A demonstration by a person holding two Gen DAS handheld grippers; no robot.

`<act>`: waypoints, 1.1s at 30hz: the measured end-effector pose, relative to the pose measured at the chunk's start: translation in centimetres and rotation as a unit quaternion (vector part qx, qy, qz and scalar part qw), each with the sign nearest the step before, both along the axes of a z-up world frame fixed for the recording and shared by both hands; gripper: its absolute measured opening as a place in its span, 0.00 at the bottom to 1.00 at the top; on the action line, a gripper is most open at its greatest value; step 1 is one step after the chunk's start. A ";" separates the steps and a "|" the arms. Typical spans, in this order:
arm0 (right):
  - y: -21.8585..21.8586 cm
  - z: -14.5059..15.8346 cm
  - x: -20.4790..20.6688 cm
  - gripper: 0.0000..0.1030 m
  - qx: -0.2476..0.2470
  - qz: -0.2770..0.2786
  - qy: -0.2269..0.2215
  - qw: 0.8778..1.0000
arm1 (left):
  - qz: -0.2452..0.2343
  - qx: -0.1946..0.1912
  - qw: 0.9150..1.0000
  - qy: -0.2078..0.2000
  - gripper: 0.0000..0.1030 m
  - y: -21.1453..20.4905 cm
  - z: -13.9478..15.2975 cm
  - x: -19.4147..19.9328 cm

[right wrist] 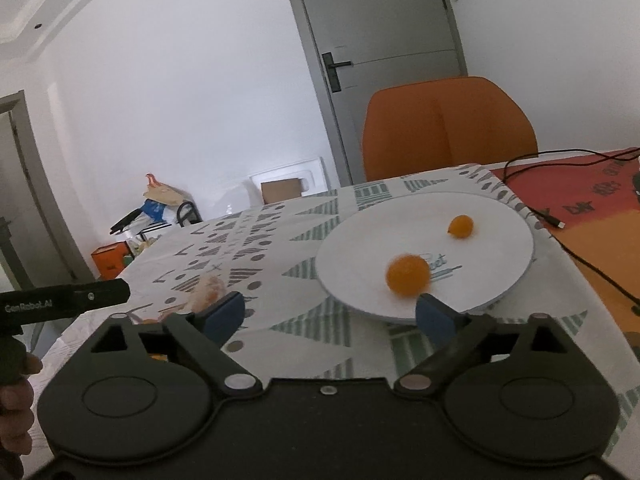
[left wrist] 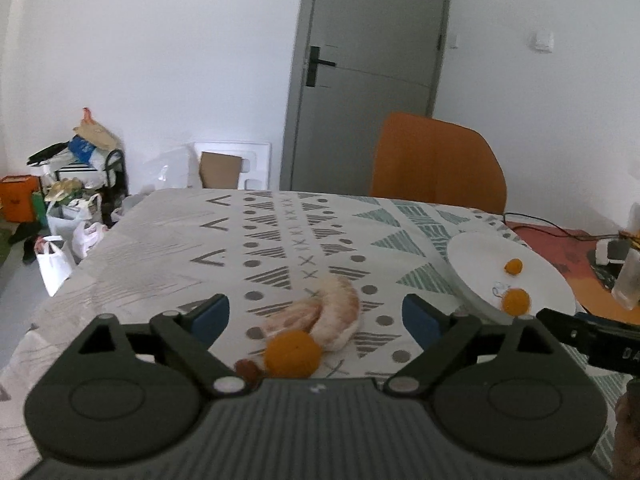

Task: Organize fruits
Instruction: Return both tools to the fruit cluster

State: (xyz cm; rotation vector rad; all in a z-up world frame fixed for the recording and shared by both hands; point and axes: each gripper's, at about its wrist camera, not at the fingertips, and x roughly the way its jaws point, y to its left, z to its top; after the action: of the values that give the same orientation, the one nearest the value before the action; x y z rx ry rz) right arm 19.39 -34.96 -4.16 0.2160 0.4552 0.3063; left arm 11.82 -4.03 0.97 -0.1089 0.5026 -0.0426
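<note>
In the left wrist view my left gripper stands open just above the patterned tablecloth. A small orange and peeled pomelo segments lie on the cloth between its blue pads, which touch neither. The white plate to the right holds two small oranges. In the right wrist view my right gripper is open at the near rim of the plate, with nothing between its pads. A blurred orange sits just beyond its right pad, a smaller one further back.
A small brown fruit lies left of the orange. An orange chair stands behind the table. A black cable with a plug runs over the red mat right of the plate. Bags and boxes clutter the floor at left.
</note>
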 end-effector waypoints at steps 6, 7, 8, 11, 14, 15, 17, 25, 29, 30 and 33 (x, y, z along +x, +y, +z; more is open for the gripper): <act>1.1 0.4 -1.0 1.00 0.001 0.016 -0.002 1.000 | 0.016 0.009 1.000 -0.003 0.90 1.4 0.1 -1.8; 1.3 0.4 -1.1 1.00 0.000 0.018 -0.002 1.000 | 0.018 0.010 1.000 -0.003 0.90 1.6 0.1 -2.1; 1.5 0.4 -1.3 1.00 -0.001 0.021 -0.003 1.000 | 0.020 0.011 1.000 -0.002 0.91 1.8 0.1 -2.4; 2.2 0.4 -1.6 1.00 -0.005 0.030 -0.002 1.000 | 0.020 0.012 1.000 0.004 0.91 2.4 -0.2 -3.2; 2.9 0.3 -2.0 1.00 -0.010 0.042 -0.002 0.999 | 0.016 0.009 1.000 0.010 0.91 2.9 -0.6 -4.0; 3.2 0.3 -2.1 1.00 -0.011 0.046 -0.001 0.999 | 0.015 0.007 1.000 0.013 0.91 3.1 -0.7 -4.3; 3.6 0.3 -2.4 1.00 -0.013 0.053 -0.001 0.998 | 0.015 0.004 1.000 0.016 0.91 3.4 -1.1 -4.7; 4.9 0.1 -3.2 1.00 -0.016 0.077 -0.006 0.997 | 0.017 -0.002 1.000 0.013 0.90 3.8 -2.0 -5.6; 5.5 -0.2 -3.4 1.00 -0.019 0.091 -0.010 0.996 | 0.019 -0.006 1.000 0.015 0.85 3.9 -2.7 -5.7; 5.7 -0.3 -3.5 1.00 -0.020 0.093 -0.010 0.995 | 0.017 -0.008 1.000 0.016 0.81 3.8 -2.9 -5.7; 6.3 -0.5 -3.4 1.00 -0.021 0.097 -0.007 0.995 | 0.011 -0.014 1.000 0.023 0.71 3.9 -3.5 -5.4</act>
State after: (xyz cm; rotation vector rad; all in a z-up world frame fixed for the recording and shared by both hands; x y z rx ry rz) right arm 15.98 -28.68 -4.71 0.1294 0.4693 0.4872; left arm 6.39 -0.13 -2.57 -0.1429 0.5471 -0.0254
